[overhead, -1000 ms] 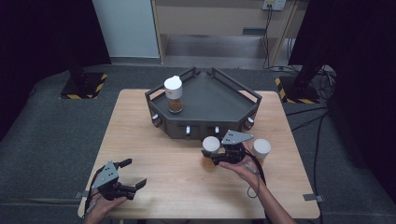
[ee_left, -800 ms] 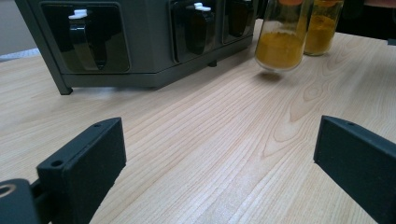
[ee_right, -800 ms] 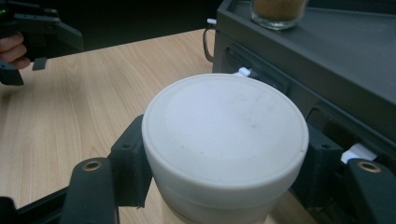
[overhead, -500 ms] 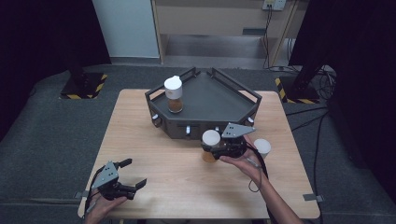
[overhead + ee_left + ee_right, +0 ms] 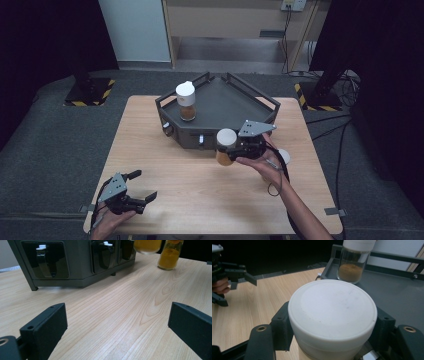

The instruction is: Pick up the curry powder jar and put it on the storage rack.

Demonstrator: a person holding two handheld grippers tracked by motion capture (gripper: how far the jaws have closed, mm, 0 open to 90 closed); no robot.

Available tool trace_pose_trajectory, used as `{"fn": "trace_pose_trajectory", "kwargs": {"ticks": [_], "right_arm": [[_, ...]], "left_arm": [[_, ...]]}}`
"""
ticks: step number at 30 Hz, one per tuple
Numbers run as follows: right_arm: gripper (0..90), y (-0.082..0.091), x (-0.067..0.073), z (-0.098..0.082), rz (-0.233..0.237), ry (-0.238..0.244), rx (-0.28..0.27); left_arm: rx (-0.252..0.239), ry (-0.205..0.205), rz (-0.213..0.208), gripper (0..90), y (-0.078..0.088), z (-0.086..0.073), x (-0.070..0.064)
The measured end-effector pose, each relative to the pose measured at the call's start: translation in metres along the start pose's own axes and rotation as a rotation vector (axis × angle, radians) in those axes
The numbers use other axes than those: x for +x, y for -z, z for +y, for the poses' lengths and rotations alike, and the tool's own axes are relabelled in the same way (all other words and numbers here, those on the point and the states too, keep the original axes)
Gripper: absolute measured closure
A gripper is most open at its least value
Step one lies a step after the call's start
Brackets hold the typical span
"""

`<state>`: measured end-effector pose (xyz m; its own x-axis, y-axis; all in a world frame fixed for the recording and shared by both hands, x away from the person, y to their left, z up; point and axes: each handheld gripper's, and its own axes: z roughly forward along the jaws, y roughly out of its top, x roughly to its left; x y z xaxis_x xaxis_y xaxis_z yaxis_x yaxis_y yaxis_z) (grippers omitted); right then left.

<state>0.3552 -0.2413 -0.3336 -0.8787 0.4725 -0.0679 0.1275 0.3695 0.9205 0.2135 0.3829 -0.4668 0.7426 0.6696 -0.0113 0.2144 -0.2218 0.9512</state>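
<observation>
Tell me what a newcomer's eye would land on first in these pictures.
First, the white-capped spice jar clamped by its cap in the right hand-held gripper, lifted off the wooden table in front of the dark grey rack. Next, a second spice jar of brown powder standing on the rack's top at the left. The left hand-held gripper rests open at the table's near left corner.
</observation>
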Motion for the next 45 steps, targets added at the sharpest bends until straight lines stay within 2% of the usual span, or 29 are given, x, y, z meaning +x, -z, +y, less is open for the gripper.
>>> {"fn": "trace_pose_trajectory", "kwargs": {"ticks": [9, 16, 36, 45], "right_arm": [[33.6, 0.005, -0.005, 0.022, -0.012, 0.015, -0.024], [33.6, 0.005, -0.011, 0.033, -0.019, 0.007, -0.038], [33.6, -0.006, -0.022, 0.076, -0.042, 0.029, -0.054], [33.5, -0.017, -0.031, 0.091, -0.064, 0.022, -0.056]], "left_arm": [[0.001, 0.001, 0.000, 1.1, 0.000, 0.000, 0.000], [-0.001, 0.003, -0.001, 1.2, 0.000, 0.000, 0.000], [0.000, 0.009, -0.001, 1.2, 0.000, 0.000, 0.001], [-0.001, 0.010, -0.003, 1.2, 0.000, -0.001, 0.001]]}}
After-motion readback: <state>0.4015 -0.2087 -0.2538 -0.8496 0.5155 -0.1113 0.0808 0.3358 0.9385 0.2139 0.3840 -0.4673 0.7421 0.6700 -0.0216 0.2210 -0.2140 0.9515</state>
